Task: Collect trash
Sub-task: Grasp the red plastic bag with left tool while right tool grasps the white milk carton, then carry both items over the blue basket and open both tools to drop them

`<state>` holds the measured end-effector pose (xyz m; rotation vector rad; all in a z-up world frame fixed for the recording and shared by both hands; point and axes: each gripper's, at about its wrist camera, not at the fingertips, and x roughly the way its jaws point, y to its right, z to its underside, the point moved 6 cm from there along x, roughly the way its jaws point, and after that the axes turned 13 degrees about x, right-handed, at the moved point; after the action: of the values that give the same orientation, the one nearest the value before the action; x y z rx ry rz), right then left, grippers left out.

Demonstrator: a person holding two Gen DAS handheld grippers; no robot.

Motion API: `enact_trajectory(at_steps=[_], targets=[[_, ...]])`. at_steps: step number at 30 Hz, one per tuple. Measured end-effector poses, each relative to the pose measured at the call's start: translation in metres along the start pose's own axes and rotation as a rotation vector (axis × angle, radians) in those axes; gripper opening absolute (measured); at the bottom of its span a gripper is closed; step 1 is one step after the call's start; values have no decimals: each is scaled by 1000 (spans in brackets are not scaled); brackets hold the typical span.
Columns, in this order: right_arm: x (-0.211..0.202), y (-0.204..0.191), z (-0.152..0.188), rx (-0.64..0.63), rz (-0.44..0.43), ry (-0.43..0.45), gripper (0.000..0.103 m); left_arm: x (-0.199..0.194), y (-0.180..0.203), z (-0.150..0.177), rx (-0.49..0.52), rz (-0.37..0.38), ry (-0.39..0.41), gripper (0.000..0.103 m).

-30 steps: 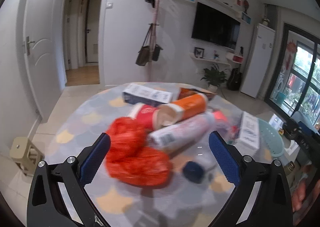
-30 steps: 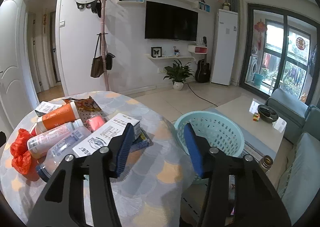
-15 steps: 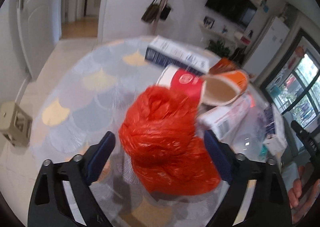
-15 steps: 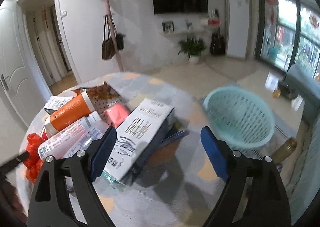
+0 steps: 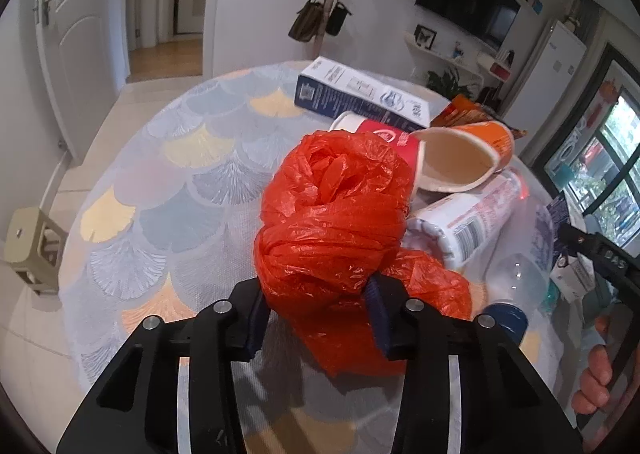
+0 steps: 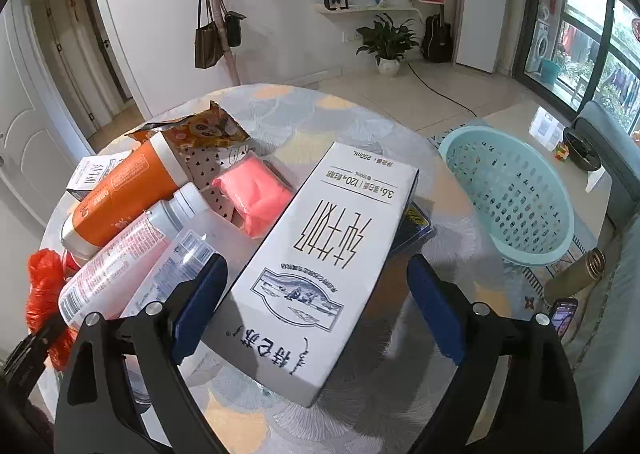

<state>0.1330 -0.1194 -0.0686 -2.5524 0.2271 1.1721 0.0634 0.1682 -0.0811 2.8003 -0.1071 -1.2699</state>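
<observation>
Left claw (image 5: 316, 314): I have it clamped on the red bag (image 5: 332, 221), pads sunk in its near end; the bag's bulk bulges ahead of the tips.
Bag's neighbours: cups (image 5: 464, 161) and a bottle (image 5: 472, 221) lie just right of my left claw, touching the bag.
Right claw (image 6: 316, 306): I hold it spread wide, gripping nothing; the carton (image 6: 320, 270) lies between the pads.
Carton axis: runs ahead and slightly right from the claw, so the pads would close across its width.
Basket (image 6: 508, 189): ahead-right of my right claw, off the table (image 6: 360, 121); this claw is the nearer one, I judge.
</observation>
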Motion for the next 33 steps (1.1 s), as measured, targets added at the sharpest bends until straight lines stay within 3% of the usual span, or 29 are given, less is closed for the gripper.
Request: enact_trajectory(at_steps=[1,5,13,21,33], targets=[[-1,2,1,-1,0,-5,69,-3,-1,-1,1,-4,10,39],[-3,12,1,14,-37,-40,56,-28,0,-4,-10,-1,84,37],[-33,28,-4,23,-143,33,52,-72,29,-28,27,36,210,35],[-80,52,-34,41,-175,187,52,-89,107,-62,152,127,282,35],[-77,163,-107,179,-37,311,52,-33,271,-132,313,294,258,35]])
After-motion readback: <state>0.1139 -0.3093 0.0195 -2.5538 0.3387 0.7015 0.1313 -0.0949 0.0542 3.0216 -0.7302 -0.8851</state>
